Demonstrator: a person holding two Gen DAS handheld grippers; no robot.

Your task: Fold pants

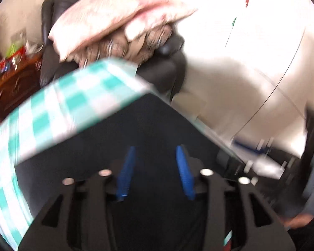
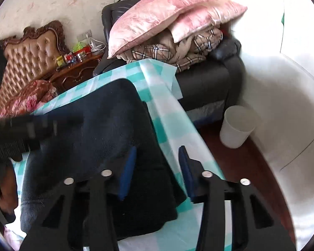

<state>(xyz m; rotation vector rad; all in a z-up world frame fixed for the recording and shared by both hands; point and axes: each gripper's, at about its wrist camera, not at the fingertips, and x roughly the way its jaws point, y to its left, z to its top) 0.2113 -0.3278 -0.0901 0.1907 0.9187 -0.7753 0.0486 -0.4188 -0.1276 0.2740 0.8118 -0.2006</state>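
Dark navy pants [image 2: 106,129] lie folded on a table with a teal-and-white checked cloth [image 2: 173,113]. My right gripper [image 2: 157,152] is open, its blue-padded fingers [image 2: 128,167] above the pants' right edge, holding nothing. My left gripper [image 1: 157,152] is open over the dark pants [image 1: 148,121], which fill the lower middle of the blurred left wrist view; the checked cloth [image 1: 58,108] shows to its left. The left gripper body also shows as a blurred dark shape at the left of the right wrist view [image 2: 31,129].
A dark sofa [image 2: 209,81] behind the table carries pink pillows [image 2: 163,14] and a plaid blanket [image 2: 178,50]. A white bin [image 2: 236,125] stands on the wooden floor to the right. A wooden nightstand [image 2: 77,71] and a tufted headboard [image 2: 29,58] are at the left.
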